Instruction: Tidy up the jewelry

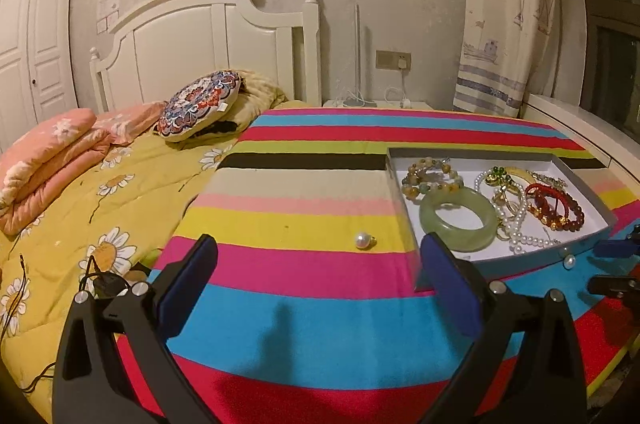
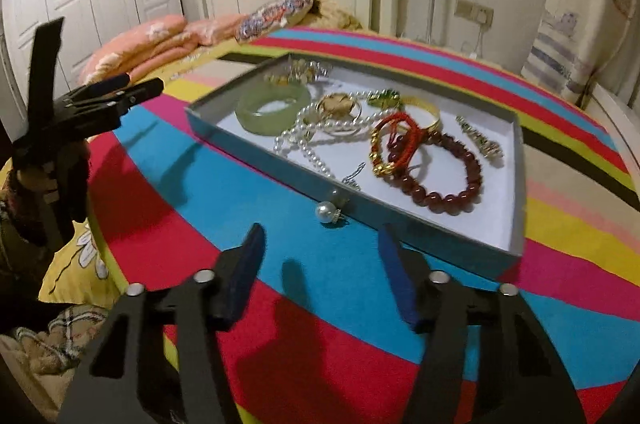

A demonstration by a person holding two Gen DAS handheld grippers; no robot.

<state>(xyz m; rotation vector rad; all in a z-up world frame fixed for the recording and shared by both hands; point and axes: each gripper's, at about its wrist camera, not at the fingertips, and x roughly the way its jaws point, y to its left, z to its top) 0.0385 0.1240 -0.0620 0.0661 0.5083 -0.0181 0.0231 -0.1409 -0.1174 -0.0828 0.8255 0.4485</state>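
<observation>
- Nearest in the left wrist view, the left gripper (image 1: 318, 260) is seen with its blue-padded fingers (image 1: 188, 280) spread wide apart over the striped cloth (image 1: 280, 328); nothing is held between them.
- Just past those fingers, a loose pearl earring (image 1: 364, 240) is found on the yellow stripe, clear of both pads and a little left of the tray.
- In the right wrist view, the right gripper (image 2: 320, 252) is pointed down at the blue stripe with its fingers apart – nothing is gripped.
- A second pearl earring (image 2: 329, 213) is seen just ahead of that gap, lying on the cloth right against the tray's near wall.
- The shallow grey tray (image 2: 400, 214) is set on the cloth beyond — the rest of the jewelry is piled inside it.
- Inside, a green jade bangle (image 2: 272, 108) is placed at the left end, with a white pearl strand (image 2: 308, 144) tangled beside it.
- Toward the right, a dark red bead bracelet (image 2: 444, 198) is overlapped by a red cord bracelet with gold beads (image 2: 384, 144).
- At the far corner, a bracelet of pale mixed stones (image 1: 430, 176) can be made out.
- Farthest back, a bed with a yellow daisy quilt (image 1: 80, 208) and a white headboard (image 1: 200, 40) is visible.
</observation>
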